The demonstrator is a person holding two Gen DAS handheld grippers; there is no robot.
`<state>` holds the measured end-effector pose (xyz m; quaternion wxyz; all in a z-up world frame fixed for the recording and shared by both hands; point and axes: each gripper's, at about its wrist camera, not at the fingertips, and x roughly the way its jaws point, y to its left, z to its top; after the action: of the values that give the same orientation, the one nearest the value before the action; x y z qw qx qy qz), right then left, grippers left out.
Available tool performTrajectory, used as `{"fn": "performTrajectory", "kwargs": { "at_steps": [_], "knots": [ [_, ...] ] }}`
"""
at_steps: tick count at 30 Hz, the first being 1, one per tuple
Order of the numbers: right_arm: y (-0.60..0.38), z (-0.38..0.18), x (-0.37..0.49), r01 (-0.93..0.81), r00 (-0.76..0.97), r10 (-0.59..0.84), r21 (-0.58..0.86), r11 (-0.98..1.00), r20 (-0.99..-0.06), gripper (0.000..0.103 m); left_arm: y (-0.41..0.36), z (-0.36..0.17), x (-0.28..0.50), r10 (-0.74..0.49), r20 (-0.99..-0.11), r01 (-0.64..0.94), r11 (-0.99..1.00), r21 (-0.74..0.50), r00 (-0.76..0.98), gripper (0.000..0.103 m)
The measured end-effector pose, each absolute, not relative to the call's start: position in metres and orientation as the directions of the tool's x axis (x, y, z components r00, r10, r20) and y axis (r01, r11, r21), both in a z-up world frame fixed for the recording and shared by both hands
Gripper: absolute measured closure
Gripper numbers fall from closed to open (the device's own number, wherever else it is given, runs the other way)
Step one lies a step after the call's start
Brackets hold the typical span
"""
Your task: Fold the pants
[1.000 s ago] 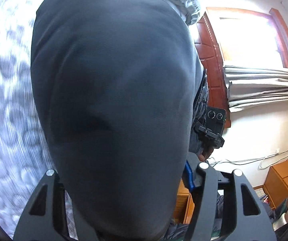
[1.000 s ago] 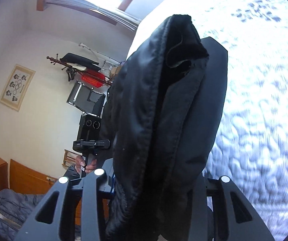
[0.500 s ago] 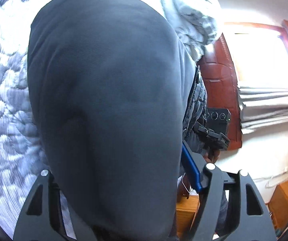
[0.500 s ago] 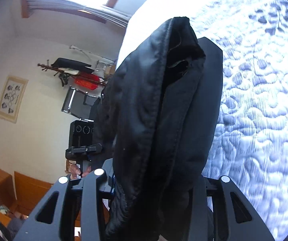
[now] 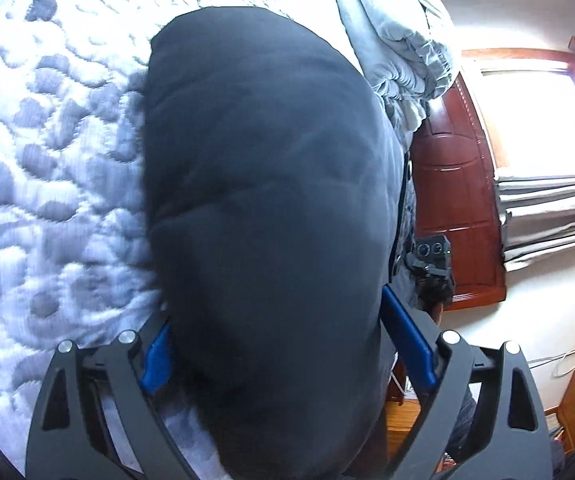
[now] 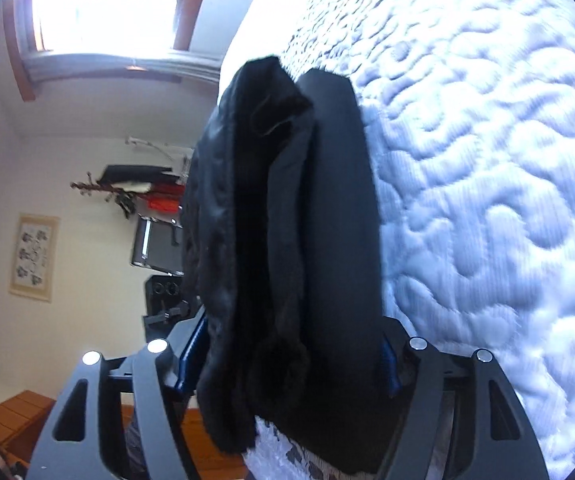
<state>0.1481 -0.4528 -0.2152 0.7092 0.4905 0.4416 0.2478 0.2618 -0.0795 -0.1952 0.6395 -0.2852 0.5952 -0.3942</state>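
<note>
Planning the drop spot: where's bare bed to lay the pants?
Bare quilted mattress lies left of the dark pants, and right of them in the right wrist view. Crowded by the bunched grey bedding near the headboard.

Dark grey pants [image 5: 271, 200], perhaps black in the right wrist view, against a bed [image 5: 55, 168] quilted white with grey-blue blotches; beside the bed, a red-brown door [image 5: 455, 208].

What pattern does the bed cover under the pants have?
The white quilted bed cover has a grey leaf-like stitched pattern, clearest in the left wrist view.
</note>
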Motion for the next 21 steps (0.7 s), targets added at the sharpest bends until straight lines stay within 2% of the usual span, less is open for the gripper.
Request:
{"fn": "performTrajectory", "kwargs": {
  "at_steps": [7, 12, 16, 19, 21],
  "knots": [
    [-0.484, -0.217, 0.12, 0.092, 0.517, 0.762, 0.91, 0.404, -0.39, 0.034, -0.062, -0.196, 0.254, -0.823, -0.568, 0.177, 0.561, -0.809, 0.013, 0.012],
    [-0.5, -0.212, 0.089, 0.122, 0.532, 0.723, 0.885, 0.45, -0.441, 0.033, -0.044, -0.186, 0.238, -0.766, -0.637, 0.179, 0.642, -0.746, 0.088, 0.006],
    [-0.494, -0.201, 0.061, 0.182, 0.521, 0.618, 0.784, 0.593, -0.589, 0.031, -0.038, -0.167, 0.217, -0.655, -0.733, 0.172, 0.755, -0.632, 0.182, 0.003],
    [-0.477, -0.188, 0.04, 0.219, 0.512, 0.483, 0.652, 0.726, -0.71, 0.025, -0.043, -0.148, 0.193, -0.516, -0.818, 0.198, 0.856, -0.478, 0.255, 0.003],
    [-0.464, -0.182, 0.029, 0.232, 0.514, 0.401, 0.573, 0.786, -0.758, 0.018, -0.048, -0.14, 0.179, -0.452, -0.847, 0.216, 0.89, -0.403, 0.282, 0.003]
  ]
}}
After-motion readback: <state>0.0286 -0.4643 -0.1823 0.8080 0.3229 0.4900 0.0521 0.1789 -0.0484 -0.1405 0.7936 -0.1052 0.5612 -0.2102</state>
